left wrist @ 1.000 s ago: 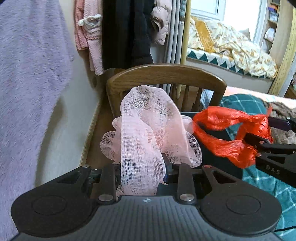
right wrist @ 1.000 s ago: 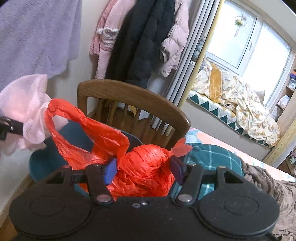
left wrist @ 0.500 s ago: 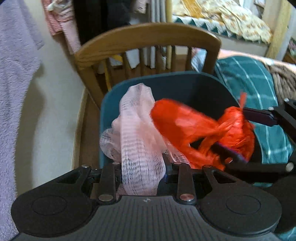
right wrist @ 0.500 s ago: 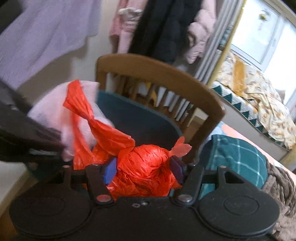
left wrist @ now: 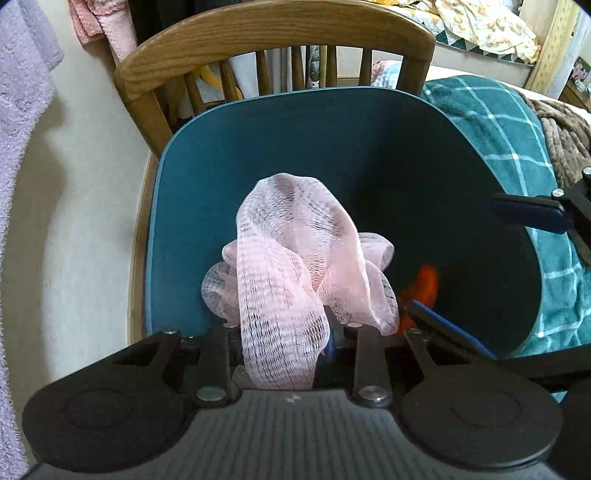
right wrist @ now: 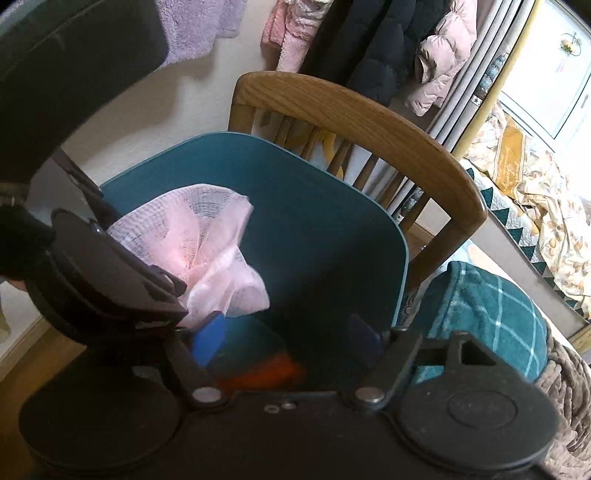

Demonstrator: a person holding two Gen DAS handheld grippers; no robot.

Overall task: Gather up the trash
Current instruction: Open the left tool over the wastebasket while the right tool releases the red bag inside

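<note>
Red bag (right wrist: 264, 371) now inside bin (right wrist: 400, 254)

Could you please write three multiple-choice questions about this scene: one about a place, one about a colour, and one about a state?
1. Where is the teal bin?
A. In front of the wooden chair
B. On a windowsill
C. Under a desk

2. What colour is the mesh netting held over the bin?
A. Green
B. Pale pink
C. Black

3. What is between the jaws of the right gripper?
A. The netting
B. A bottle
C. Nothing

Answers:
1. A: the chair's backrest rises right behind the bin's rim.
2. B: the left gripper holds pale pink netting above the bin's opening.
3. C: the right jaws are opening with nothing between them, and the orange-red bag lies below, inside the bin.
</note>
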